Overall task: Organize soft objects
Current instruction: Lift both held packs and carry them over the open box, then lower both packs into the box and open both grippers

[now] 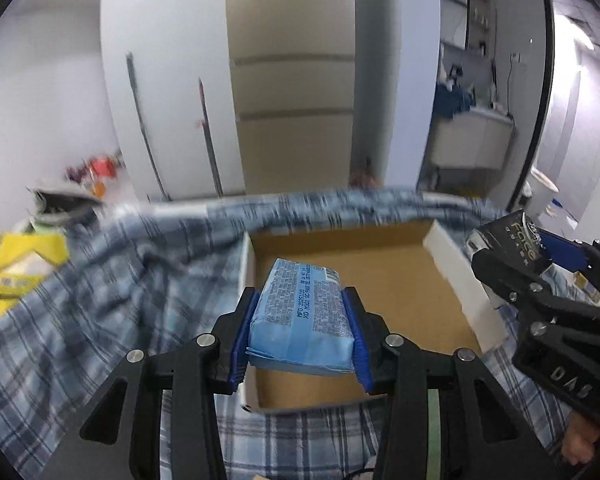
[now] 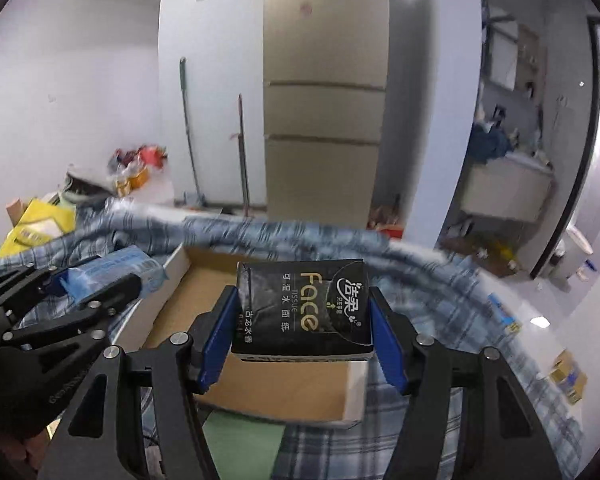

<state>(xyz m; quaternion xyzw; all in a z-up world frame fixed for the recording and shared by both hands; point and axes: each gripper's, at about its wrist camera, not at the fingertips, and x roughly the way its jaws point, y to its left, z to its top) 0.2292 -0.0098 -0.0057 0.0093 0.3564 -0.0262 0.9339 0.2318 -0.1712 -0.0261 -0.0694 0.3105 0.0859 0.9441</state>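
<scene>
- The left gripper (image 1: 302,320) has its blue-padded fingers (image 1: 238,344) pressed against both sides of a light blue tissue pack (image 1: 302,316), which it holds above the cardboard box (image 1: 380,280). The fine print on the pack's wrapper runs sideways; only scraps such as "MFG" and a row of digits can be made out.
- The right gripper (image 2: 302,312) is clamped in the same way on a black tissue pack (image 2: 304,304), held over the near right part of the box. Gold lettering on it reads "Face" with "TISSUE" in small type beside it, Chinese characters run alongside, and a white logo sits in a rounded panel at its top right.
- From the left wrist view, the right gripper's black frame shows raised letters, seemingly "DAS".
- The box is shallow and open-topped, white on the outside and brown inside; its floor, where visible, is bare cardboard. Neither pack touches it.
- The box rests on a blue plaid cloth (image 1: 100,300) that bunches up around and behind it.
- A yellow packet (image 1: 24,268) lies at the far left of the cloth; its print is too blurred to read.
- Beyond stand a beige cabinet (image 1: 292,80) and two long-handled tools (image 2: 190,132) leaning on the white wall.
</scene>
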